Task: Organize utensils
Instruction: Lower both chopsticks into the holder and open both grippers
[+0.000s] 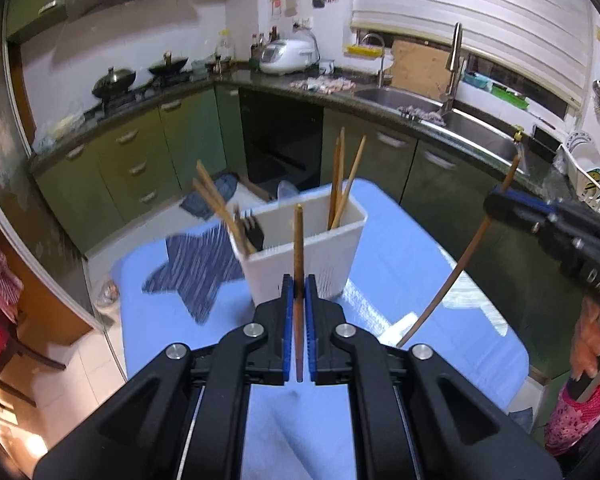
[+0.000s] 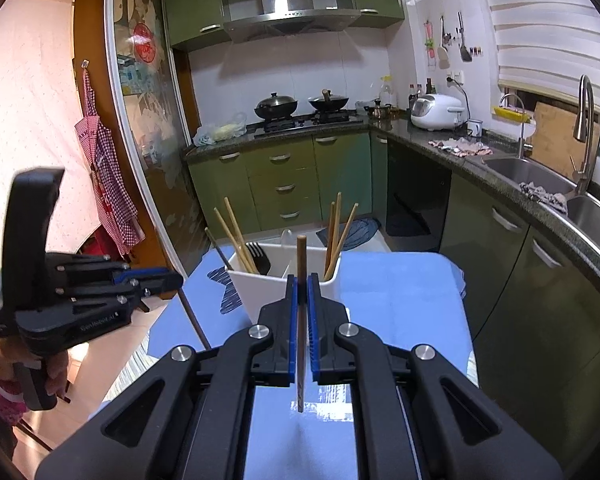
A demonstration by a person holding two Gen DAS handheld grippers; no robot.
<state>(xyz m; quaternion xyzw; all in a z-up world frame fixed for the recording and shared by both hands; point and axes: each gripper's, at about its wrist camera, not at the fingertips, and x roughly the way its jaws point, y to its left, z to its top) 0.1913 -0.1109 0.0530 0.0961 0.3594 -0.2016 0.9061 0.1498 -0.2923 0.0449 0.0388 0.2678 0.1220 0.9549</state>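
The left gripper (image 1: 299, 294) is clamped on a wooden chopstick (image 1: 298, 248) that stands nearly upright between its blue pads, and the right gripper (image 2: 302, 292) is likewise clamped on a second chopstick (image 2: 301, 264); both are held in the air, near the white utensil holder (image 1: 300, 264) but apart from it. The step in hand looks like carrying the two sticks to the holder. The next move probably calls for bringing each stick tip-down over a compartment and letting go only once it is inside the rim. The holder stands on the blue-covered counter (image 1: 440, 240), partly over a dark blue striped cloth (image 1: 192, 268). Chopsticks already lean in its left (image 1: 216, 204) and right (image 1: 342, 180) compartments, beside a black fork (image 1: 254, 226), and could fend off an incoming stick
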